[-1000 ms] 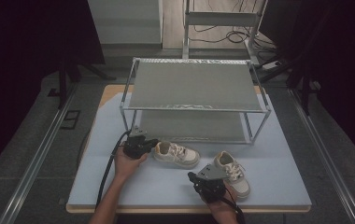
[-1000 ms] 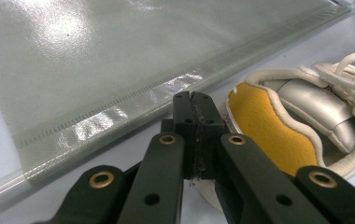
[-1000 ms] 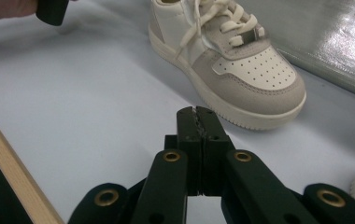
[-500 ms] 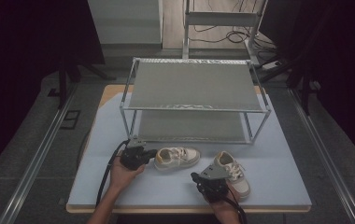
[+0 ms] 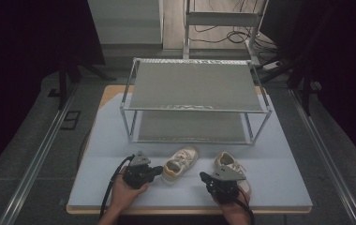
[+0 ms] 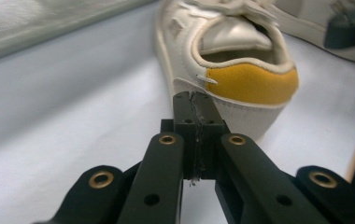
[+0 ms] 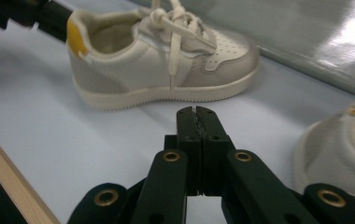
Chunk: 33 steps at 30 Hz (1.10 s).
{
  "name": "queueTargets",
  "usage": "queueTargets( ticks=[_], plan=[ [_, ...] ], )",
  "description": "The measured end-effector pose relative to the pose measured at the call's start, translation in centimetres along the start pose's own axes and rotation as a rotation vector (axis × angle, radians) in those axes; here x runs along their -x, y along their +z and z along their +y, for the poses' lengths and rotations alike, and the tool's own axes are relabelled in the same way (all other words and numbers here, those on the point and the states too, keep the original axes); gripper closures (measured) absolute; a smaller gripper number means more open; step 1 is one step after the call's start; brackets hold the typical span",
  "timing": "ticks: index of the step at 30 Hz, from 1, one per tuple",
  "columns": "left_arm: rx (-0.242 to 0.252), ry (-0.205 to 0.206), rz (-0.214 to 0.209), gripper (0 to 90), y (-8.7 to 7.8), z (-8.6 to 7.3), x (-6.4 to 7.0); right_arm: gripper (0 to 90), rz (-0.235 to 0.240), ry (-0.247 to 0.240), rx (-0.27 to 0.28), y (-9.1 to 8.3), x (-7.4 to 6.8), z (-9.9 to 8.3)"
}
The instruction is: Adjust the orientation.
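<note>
— Left shoe (image 6: pixel 234 60): small, cream-white, low-cut, with a mustard-yellow heel patch, a pale thick sole, white laces. Lying on the blue-grey table (image 5: pixel 284 154), at about six o'clock from the rack, toe aimed toward one o'clock in the high view.

— And nearest the camera?

— Left gripper (image 6: pixel 195 100), pressed tight together with nothing between the jaws, tips right at the heel edge, just under the yellow patch; touching or not, cannot tell. Seen from above at eight o'clock of that shoe (image 5: pixel 180 164), held in a hand (image 5: pixel 124 194).

— Right side?

— Right gripper (image 7: pixel 196 114) clamped closed as well, empty, pointing at the side of the same shoe (image 7: pixel 166 60): silvery toe wrap, perforated toe box, loose lace hanging down. Second shoe (image 5: pixel 230 164) just beside that gripper, at three o'clock of the first, the two apart.

— Farther back?

— Metal two-tier rack (image 5: pixel 195 101) at twelve o'clock, both shelves bare, well apart from the shoes.
</note>
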<state>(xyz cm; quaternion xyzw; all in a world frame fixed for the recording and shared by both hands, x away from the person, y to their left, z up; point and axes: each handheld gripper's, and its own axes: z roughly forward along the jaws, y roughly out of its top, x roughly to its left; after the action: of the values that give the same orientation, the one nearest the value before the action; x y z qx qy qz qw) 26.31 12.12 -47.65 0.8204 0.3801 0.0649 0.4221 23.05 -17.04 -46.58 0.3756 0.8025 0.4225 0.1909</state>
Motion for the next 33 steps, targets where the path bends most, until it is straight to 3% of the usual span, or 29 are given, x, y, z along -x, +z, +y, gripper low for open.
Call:
queueTargets(
  ticks=[3,5,10,16,20,22,25,33],
  plan=[
    [-0.018,0.027,-0.011,88.1,0.7,-0.1,1.0,88.8,-0.004,0.014,0.011,-0.5,0.6,0.0],
    [-0.025,0.041,0.008,87.0,0.9,0.0,1.3,88.8,-0.009,0.019,0.014,-0.7,0.9,-0.1],
    [0.006,-0.003,0.009,81.6,0.1,0.0,0.6,88.6,0.001,0.014,0.013,-0.8,0.8,-0.2],
    [0.035,-0.035,0.059,77.5,-1.4,-0.8,-0.7,88.5,0.019,-0.005,-0.010,0.0,0.2,-0.5],
    [0.048,-0.068,0.111,68.2,-2.3,-1.2,-1.5,88.5,0.023,0.012,-0.006,-0.3,0.3,-0.4],
    [0.064,-0.074,0.149,58.3,-2.7,-1.2,-1.7,88.6,0.018,0.021,-0.008,-0.8,0.5,-0.7],
    [0.078,-0.090,0.167,53.0,-3.4,-1.1,-2.0,88.6,-0.003,0.026,-0.011,-2.2,0.6,-1.7],
    [0.064,-0.102,0.182,50.4,-3.4,-1.0,-2.3,89.2,-0.070,0.079,-0.036,-5.7,1.7,-5.4]
  ],
)
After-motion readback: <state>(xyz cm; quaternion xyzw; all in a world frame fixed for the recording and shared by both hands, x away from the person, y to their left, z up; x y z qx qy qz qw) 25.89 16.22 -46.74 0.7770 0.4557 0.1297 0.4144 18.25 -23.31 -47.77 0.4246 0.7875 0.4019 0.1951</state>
